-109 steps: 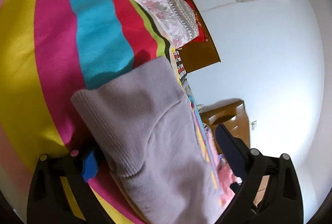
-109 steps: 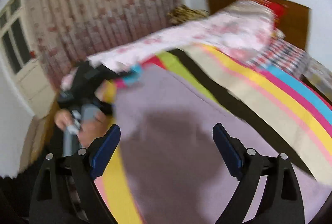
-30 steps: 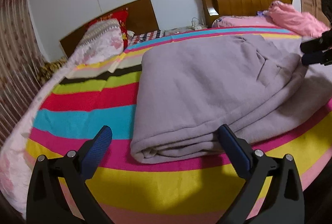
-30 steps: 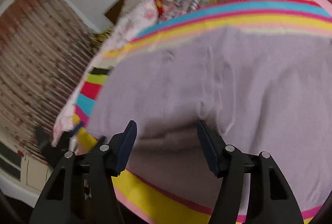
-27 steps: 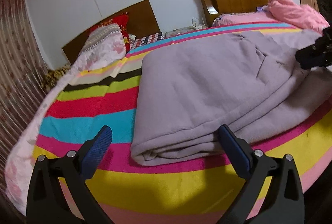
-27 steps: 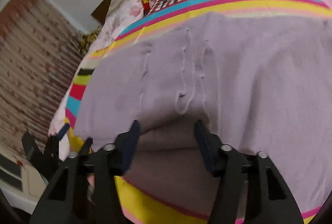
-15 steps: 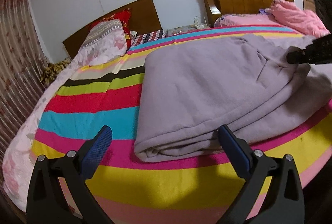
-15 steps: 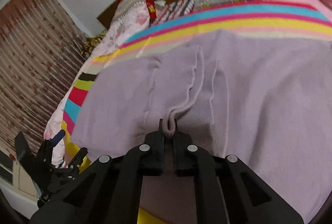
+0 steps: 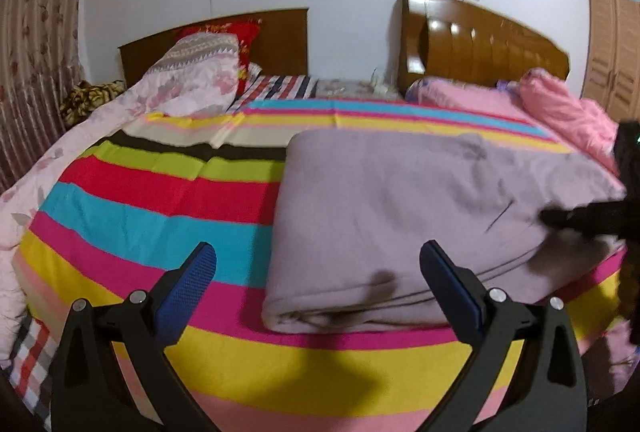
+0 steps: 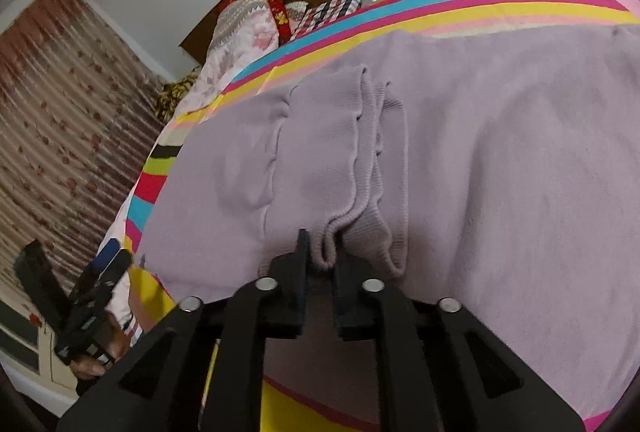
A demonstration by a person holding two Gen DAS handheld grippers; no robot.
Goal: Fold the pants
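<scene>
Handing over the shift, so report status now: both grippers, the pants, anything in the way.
Left gripper open, empty, short of the fold. Right gripper opening, ribbed cuff between its jaws. Lilac pants folded over on striped bedspread. Nothing in the way.

The left view looks from the bed's [image 9: 248, 360] foot toward the headboards. The right view sits close over the pants [image 10: 500, 160]. Both share the pants.

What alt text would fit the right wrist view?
The right hand-held gripper pinches a ribbed cuff of the lilac pants, its jaws easing open slightly with the fabric between them. The pants lie folded on a striped bedspread; the left hand-held gripper shows at lower left before a floral curtain.
</scene>
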